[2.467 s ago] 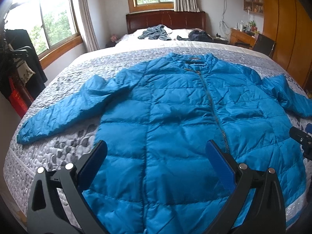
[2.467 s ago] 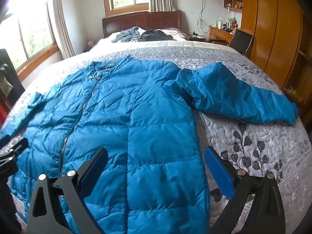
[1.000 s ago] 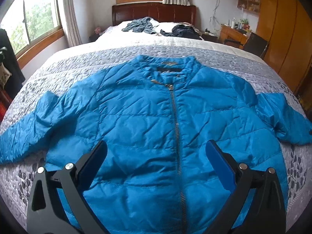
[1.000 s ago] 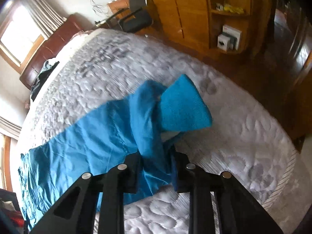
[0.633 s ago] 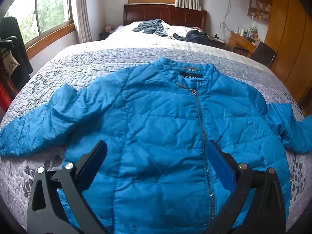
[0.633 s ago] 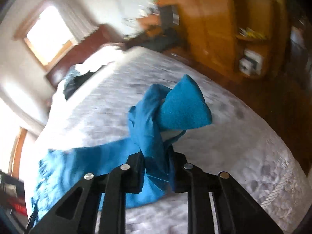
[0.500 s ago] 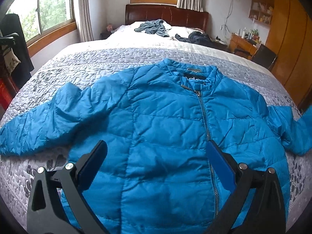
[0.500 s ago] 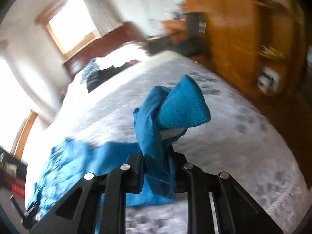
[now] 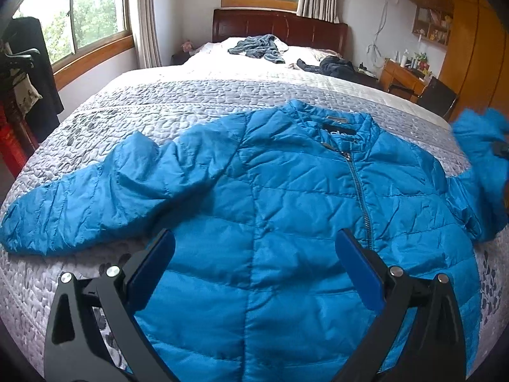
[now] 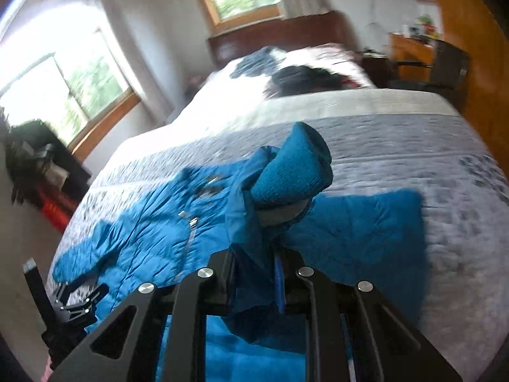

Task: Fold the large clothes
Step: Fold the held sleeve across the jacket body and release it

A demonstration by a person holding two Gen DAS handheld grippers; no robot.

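Pinching the cuff end of the jacket's sleeve point(image 10: 292, 172), right gripper point(image 10: 254, 273) is closed on the blue fabric, knit cuff sticking up past the fingertips, sleeve lifted off the bed and bent back over the jacket body; right wrist view is motion-blurred. Left gripper point(image 9: 254, 264) is wide open, holding nothing, blue pads point(image 9: 152, 264) spread apart, hovering over the lower front of the blue puffer jacket point(image 9: 286, 207). Jacket lies front-up on the bed's grey quilted cover point(image 9: 175, 105), zipper point(image 9: 359, 191) closed, collar pointing toward the headboard point(image 9: 280, 25). Other sleeve point(image 9: 89, 197) lies flat on the cover, stretched out toward the left edge. In the left wrist view the raised sleeve shows at the far right edge, blurred, up off the cover. Farther out: grey-blue garment point(image 9: 257, 47) and dark garment point(image 9: 334, 63) piled near the pillows, windows point(image 9: 92, 9) with curtains on the left and behind the headboard, dark clothes hanging on a rack point(image 9: 22, 73) at left, wooden desk point(image 9: 404, 76) with a dark chair point(image 9: 439, 98) and a wooden wardrobe point(image 9: 477, 47) at right.
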